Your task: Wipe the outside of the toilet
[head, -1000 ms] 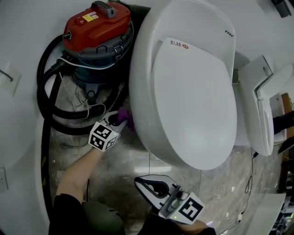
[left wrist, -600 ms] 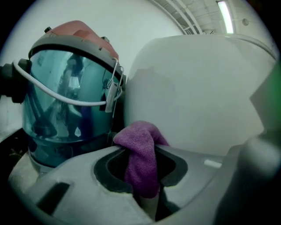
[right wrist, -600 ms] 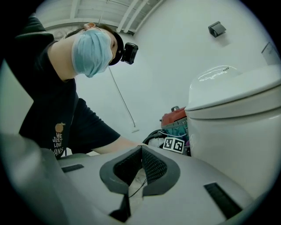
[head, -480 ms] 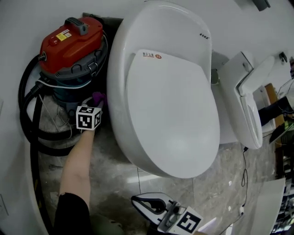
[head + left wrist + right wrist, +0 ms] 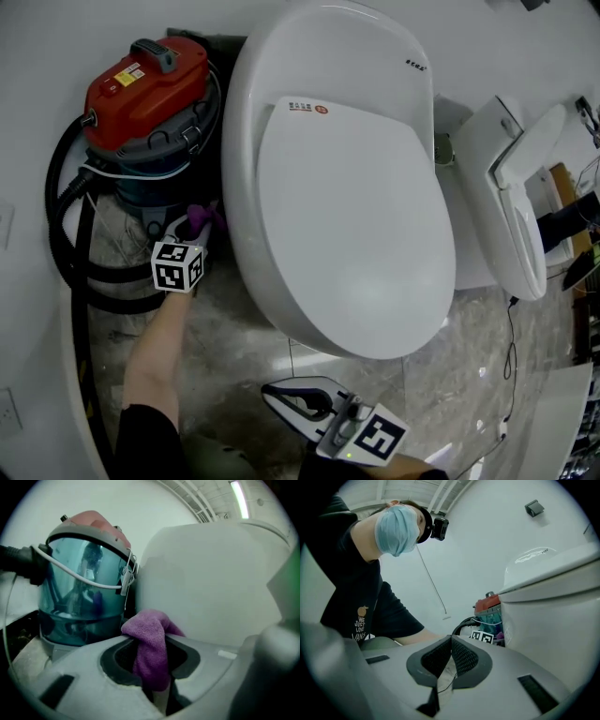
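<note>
While left gripper clamps purple cloth at toilet side, tight gap risks bumping vacuum beside toilet, or cloth pulling loose; right gripper closed, empty, in front of toilet

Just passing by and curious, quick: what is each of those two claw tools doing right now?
Left gripper: jaws closed on the purple cloth.
Right gripper: jaws closed, holding nothing.
</note>
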`<state>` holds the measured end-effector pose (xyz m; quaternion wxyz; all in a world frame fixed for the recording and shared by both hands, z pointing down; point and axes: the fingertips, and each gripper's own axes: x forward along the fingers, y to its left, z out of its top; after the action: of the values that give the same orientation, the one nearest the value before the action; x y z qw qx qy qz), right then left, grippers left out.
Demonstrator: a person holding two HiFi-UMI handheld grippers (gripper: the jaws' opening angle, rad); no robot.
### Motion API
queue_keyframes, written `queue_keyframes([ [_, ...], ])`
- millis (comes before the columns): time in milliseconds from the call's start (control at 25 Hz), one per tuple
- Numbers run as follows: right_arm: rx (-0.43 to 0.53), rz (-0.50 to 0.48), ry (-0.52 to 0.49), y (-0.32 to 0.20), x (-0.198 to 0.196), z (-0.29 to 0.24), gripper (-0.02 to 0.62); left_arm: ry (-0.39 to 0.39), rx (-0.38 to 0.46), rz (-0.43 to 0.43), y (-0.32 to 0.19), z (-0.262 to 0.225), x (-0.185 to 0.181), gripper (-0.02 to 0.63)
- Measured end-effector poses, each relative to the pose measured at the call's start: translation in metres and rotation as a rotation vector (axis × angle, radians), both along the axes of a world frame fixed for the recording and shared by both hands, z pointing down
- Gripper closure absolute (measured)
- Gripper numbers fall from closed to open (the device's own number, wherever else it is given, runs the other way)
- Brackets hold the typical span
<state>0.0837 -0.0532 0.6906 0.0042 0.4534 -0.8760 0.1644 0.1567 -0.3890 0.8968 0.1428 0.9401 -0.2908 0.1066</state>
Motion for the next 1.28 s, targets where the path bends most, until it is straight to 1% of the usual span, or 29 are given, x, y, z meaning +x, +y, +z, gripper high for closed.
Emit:
queue_keyframes([
  [160, 0.009, -0.065, -0.051, -0.001, -0.009, -0.001, 0.595, -0.002, 0.026, 0.028, 0.036, -0.003, -0.03, 0.508],
  [280, -0.009, -0.101, -0.079, 0.001, -0.014, 0.003, 0.595, 0.011, 0.061, 0.034, 0.059, -0.02, -0.051, 0.508],
  [440, -0.02, -0.095, -0.108, -0.001, -0.021, 0.003, 0.595, 0.045, 0.097, 0.045, 0.086, -0.06, -0.073, 0.508],
  [560, -0.048, -0.071, -0.144, -0.002, -0.03, -0.012, 0.595, 0.036, 0.125, 0.065, 0.105, -0.097, -0.09, 0.508],
  [680, -0.083, -0.049, -0.167, -0.002, -0.035, -0.04, 0.595, 0.019, 0.153, 0.08, 0.124, -0.139, -0.101, 0.508],
  [880, -0.103, -0.038, -0.146, -0.004, -0.039, -0.1, 0.595, -0.019, 0.195, 0.103, 0.158, -0.212, -0.122, 0.509],
  [960, -0.099, -0.034, -0.142, -0.009, -0.04, -0.13, 0.595, -0.019, 0.183, 0.094, 0.167, -0.24, -0.133, 0.509],
  [1120, -0.108, -0.044, -0.115, -0.011, -0.042, -0.192, 0.595, -0.023, 0.132, 0.037, 0.187, -0.302, -0.156, 0.509],
  [1280, -0.096, -0.043, -0.078, -0.012, -0.037, -0.265, 0.595, -0.006, 0.077, -0.008, 0.207, -0.374, -0.166, 0.509],
])
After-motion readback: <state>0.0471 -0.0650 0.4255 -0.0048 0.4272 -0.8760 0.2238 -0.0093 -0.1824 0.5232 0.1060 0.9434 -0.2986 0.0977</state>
